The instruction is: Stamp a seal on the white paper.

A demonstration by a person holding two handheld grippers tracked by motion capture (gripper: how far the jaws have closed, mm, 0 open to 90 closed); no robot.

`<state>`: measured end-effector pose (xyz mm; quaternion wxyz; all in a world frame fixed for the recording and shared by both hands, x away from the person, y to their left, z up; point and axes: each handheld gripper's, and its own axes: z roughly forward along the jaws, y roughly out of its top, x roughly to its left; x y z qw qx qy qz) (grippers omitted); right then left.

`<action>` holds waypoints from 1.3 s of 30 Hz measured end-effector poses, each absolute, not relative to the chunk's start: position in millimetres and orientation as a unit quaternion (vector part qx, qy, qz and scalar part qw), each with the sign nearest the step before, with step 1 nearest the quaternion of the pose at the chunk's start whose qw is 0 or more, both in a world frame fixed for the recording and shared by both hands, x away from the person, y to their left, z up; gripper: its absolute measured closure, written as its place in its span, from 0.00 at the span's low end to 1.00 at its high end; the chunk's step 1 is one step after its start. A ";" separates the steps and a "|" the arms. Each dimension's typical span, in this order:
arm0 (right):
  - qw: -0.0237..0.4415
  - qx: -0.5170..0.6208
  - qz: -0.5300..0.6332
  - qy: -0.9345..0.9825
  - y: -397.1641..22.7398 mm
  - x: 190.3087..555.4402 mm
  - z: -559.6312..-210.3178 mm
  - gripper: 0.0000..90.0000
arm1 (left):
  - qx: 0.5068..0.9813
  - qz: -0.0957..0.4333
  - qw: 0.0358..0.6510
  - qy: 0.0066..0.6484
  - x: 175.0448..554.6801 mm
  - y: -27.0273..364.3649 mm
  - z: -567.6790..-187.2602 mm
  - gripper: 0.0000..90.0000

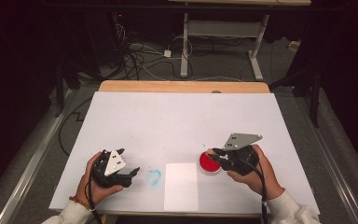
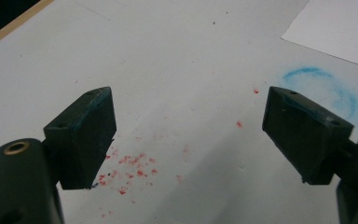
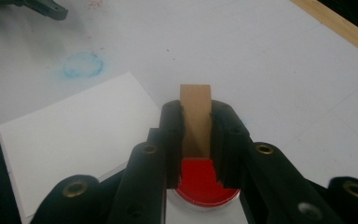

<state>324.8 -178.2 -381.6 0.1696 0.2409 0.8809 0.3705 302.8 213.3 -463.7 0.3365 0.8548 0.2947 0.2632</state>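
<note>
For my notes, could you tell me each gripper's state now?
Left gripper: tongs open, nothing held.
Right gripper: tongs shut on a wooden block.

Light falls from above onto my white table cover (image 1: 182, 121), which stays evenly bright while the room to the far side, left and right sinks into near black. The high view is soft and grainy. In my left gripper view a cool bluish cast covers the sheet and my black jaws lose detail in shadow. In my right gripper view the near jaws blur and the far corners dim.
</note>
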 end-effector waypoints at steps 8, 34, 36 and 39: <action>0.160 0.224 0.378 0.884 -172.6 316.9 -378.7 0.84 | 0.857 0.262 0.334 0.293 303.1 212.1 -464.0 0.19; 0.111 0.163 0.335 0.921 -110.1 300.6 -420.3 0.84 | 0.859 0.263 0.332 0.289 302.5 211.6 -464.3 0.19; 0.107 0.163 0.327 0.925 -105.4 300.7 -425.9 0.84 | 0.860 0.262 0.330 0.288 302.5 211.6 -464.4 0.19; 0.106 0.161 0.322 0.927 -102.7 300.8 -429.3 0.84 | 0.860 0.261 0.331 0.288 302.6 211.1 -464.9 0.19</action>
